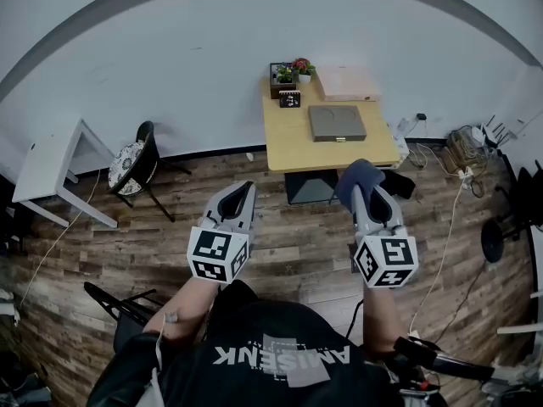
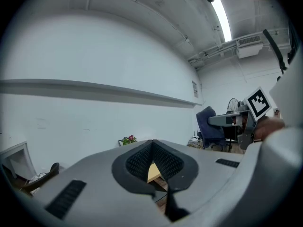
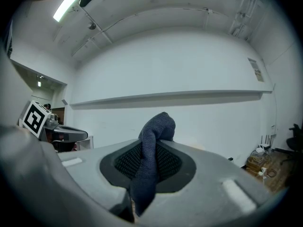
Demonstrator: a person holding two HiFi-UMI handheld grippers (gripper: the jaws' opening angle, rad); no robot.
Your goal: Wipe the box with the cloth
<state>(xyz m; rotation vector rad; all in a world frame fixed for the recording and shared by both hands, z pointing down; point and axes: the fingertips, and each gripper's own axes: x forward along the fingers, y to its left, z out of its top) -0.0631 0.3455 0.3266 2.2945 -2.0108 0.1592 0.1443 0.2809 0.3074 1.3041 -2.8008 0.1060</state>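
Observation:
A flat grey box (image 1: pixel 337 123) lies on a small wooden table (image 1: pixel 288 147) ahead of me, against the white wall. My right gripper (image 1: pixel 366 179) is shut on a dark blue cloth (image 1: pixel 358 178), which bulges out past its tips; in the right gripper view the cloth (image 3: pixel 152 150) is pinched between the black pads. My left gripper (image 1: pixel 242 193) is shut with nothing in it, held level with the right one. Both grippers hover over the wood floor, short of the table. The left gripper view shows only a sliver of the table (image 2: pixel 152 172) past the closed pads.
A potted plant (image 1: pixel 302 67), a dark planter (image 1: pixel 282 75) and a pale carton (image 1: pixel 346 83) stand at the table's back. A black chair (image 1: pixel 136 164) and a white desk (image 1: pixel 53 170) stand at left. Cables and bottles (image 1: pixel 462 151) lie at right.

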